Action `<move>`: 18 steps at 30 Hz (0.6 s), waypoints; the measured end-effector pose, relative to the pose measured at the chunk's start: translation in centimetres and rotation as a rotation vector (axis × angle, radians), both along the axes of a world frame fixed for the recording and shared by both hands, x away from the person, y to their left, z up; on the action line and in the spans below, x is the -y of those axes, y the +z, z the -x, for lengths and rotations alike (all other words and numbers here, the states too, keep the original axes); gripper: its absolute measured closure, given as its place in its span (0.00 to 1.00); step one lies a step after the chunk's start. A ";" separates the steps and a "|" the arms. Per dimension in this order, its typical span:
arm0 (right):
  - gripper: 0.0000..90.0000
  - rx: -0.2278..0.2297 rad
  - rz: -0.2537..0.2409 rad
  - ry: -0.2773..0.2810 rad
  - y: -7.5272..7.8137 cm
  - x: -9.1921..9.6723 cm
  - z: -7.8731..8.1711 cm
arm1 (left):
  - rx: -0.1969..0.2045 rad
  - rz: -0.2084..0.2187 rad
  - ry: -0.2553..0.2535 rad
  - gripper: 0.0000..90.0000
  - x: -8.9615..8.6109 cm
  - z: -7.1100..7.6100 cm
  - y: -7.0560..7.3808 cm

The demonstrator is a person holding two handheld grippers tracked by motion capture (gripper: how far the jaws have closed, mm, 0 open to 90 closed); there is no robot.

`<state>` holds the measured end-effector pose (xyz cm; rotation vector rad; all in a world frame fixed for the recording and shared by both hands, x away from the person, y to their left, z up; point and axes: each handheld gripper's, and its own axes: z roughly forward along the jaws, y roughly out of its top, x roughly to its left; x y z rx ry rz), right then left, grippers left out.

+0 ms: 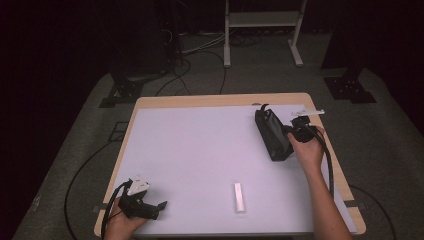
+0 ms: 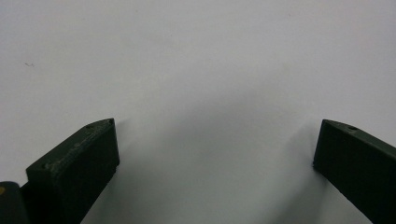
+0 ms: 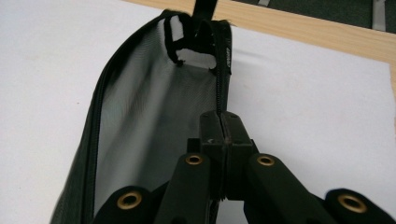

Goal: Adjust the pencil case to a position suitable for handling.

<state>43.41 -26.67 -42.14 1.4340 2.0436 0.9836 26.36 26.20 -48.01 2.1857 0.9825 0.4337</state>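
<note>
**Right tool pinching the pouch's zipper edge**

The right tool (image 3: 219,122) is clamping the mesh pouch (image 3: 154,116), lying near the table's (image 1: 200,150) far right corner. Keeping that grip firm is mattering now; the left tool (image 2: 215,144) is resting spread, gripping nothing.

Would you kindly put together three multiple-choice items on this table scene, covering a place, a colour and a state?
1. Where does the small white bar lie?
A. near the front edge of the mat
B. on the mesh pouch
C. between the left gripper's jaws

2. What colour is the mesh pouch?
A. white
B. black
C. red

3. How does the right gripper stand?
A. wide open over bare mat
B. shut on the mesh pouch's zipper edge
C. shut on the white bar

Answers: 1 A, the high view shows it alone on the mat by the front edge; 2 B, dark netting and trim; 3 B, the right gripper view shows the jaws pinched together on the zipper.
</note>
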 end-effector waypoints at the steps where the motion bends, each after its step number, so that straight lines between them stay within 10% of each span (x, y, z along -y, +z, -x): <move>1: 0.98 0.001 -0.002 0.002 0.0 0.0 0.0 | 0.000 0.000 0.000 0.00 0.0 0.0 0.0; 18: 0.98 0.038 -0.031 0.094 1.9 0.4 1.6 | 0.001 0.000 0.000 0.00 0.0 0.0 0.0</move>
